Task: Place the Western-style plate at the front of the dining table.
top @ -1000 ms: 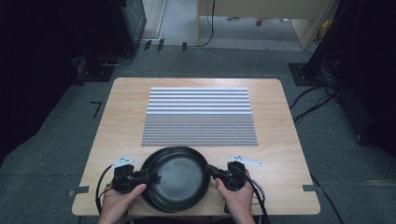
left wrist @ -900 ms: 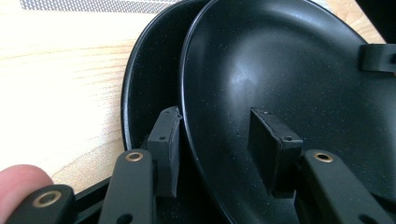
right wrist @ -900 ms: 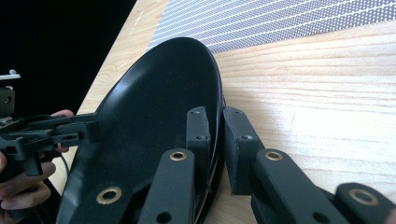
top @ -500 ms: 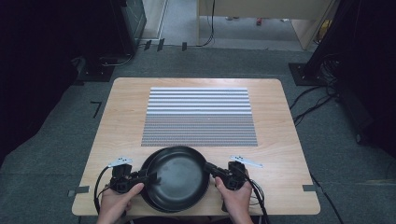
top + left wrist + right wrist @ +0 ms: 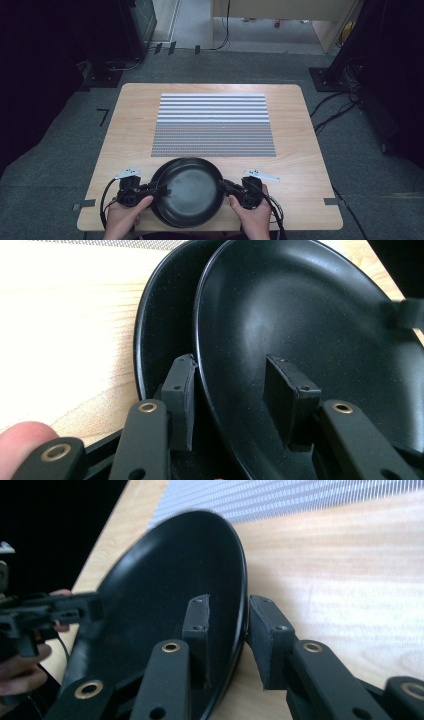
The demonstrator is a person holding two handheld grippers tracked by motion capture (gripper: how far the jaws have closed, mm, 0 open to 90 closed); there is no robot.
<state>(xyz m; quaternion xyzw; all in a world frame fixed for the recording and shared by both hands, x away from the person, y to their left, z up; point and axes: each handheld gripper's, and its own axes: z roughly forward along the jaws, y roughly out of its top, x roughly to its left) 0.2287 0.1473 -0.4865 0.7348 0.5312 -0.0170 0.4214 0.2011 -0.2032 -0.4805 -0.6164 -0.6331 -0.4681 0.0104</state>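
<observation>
A: Where's the upper round black metal plate [image 5: 187,190]?
B: Its rim sits between the left gripper [image 5: 235,390] fingers, not clamped, above a second black plate [image 5: 160,335].
A: The right gripper [image 5: 227,630]?
B: Just loosened, jaws astride the opposite rim on the wooden table [image 5: 300,135].

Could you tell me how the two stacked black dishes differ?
The upper dish is lifted and tilted; the lower dish lies flat on the table. The upper dish's rim sits between the left tool's jaws; the lower dish lies outside them. Both are black, round, shallow.
</observation>
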